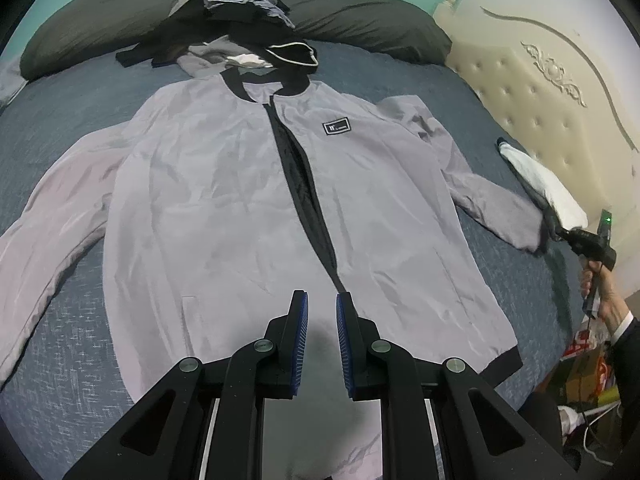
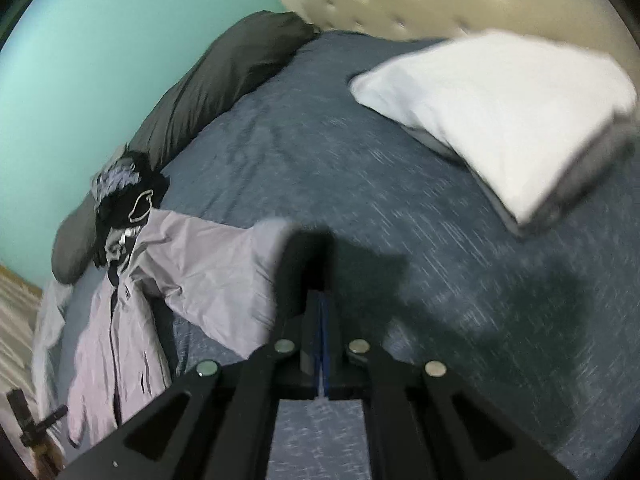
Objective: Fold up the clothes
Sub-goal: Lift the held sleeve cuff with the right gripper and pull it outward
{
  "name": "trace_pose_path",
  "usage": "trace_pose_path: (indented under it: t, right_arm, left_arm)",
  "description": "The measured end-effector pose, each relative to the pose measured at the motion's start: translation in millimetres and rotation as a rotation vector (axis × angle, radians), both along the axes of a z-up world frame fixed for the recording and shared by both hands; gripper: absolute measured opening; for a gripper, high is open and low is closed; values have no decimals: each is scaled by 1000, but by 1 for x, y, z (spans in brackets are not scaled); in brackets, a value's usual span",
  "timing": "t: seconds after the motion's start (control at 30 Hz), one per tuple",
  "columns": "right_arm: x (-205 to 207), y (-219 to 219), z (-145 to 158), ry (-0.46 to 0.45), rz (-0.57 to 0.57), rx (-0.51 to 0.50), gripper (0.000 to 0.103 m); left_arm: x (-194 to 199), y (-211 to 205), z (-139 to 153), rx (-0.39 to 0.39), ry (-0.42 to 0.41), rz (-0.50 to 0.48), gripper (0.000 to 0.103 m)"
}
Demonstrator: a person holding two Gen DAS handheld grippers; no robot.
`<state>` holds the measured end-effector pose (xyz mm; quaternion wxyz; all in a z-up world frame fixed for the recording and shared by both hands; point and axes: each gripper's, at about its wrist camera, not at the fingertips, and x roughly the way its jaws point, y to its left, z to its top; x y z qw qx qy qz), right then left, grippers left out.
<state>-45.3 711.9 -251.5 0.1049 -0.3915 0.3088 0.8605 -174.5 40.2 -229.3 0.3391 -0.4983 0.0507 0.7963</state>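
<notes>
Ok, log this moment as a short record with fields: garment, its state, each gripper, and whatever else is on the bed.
garment: grey jacket with black collar and hem
state: spread flat, front up, zip partly open, sleeves out to the sides, not yet folded
surface: blue bedspread
left gripper: open, over the jacket's lower front, holding nothing
right gripper: shut on the right sleeve cuff
also on bed: pile of clothes beyond the collar, dark pillow, folded white item
image note: right wrist view is motion-blurred
</notes>
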Motion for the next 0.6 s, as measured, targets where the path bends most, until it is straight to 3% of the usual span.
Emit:
trace_pose_path:
  t: [0.27,0.3,0.4,0.6]
  right_arm:
    - [7,21,-35,14,-68,-107,3]
    - [8,25,-38,20,-88,-122,7]
    - [4,26,-47,13,-86,-153,45]
    - [-5,24,-65,-9,-61,-208,48]
  left_arm:
    - [2,10,0,-21,8,-11,16]
    - [2,11,-1,-22,7,-13,16]
    - [3,16,-2,-25,4,-19,16]
    - [5,23,-8,-37,-2,-30,16]
